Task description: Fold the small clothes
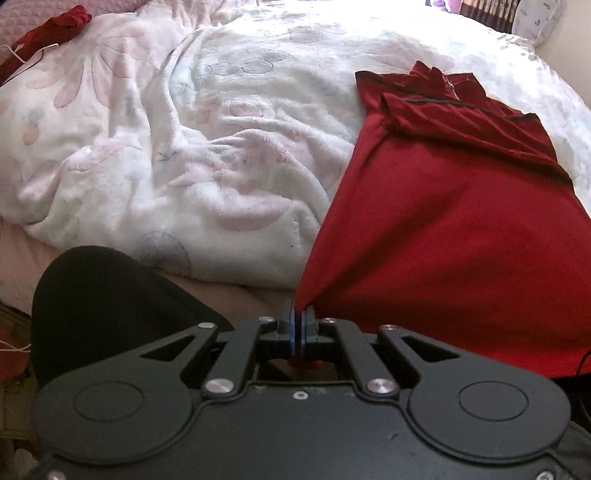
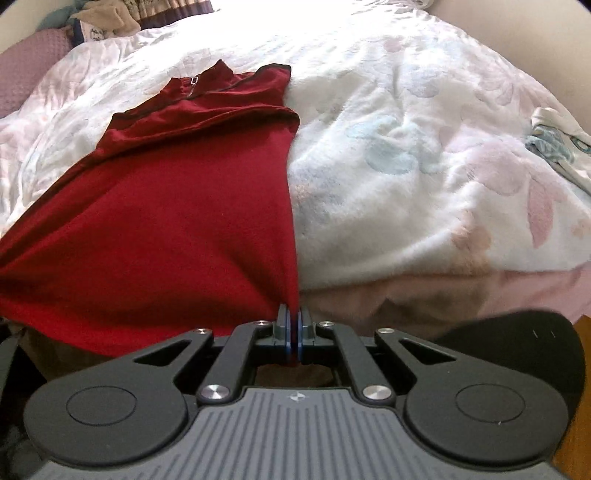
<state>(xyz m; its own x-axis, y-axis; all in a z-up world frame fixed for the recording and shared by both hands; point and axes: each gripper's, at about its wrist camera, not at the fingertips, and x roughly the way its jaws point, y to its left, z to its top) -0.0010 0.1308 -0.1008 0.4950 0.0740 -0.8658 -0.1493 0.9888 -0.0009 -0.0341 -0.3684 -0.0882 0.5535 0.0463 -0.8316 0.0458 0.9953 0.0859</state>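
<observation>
Jaws clamped — soft red shirt (image 1: 443,229) corners, taut.

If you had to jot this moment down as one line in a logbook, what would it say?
left claw: shut on red shirt corner | right claw: shut on other corner | shirt: collar end on floral blanket

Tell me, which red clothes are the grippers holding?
The big red shirt with the zip collar. Both the left gripper and right gripper pinch its hem; the other red garment lies untouched far away.
</observation>
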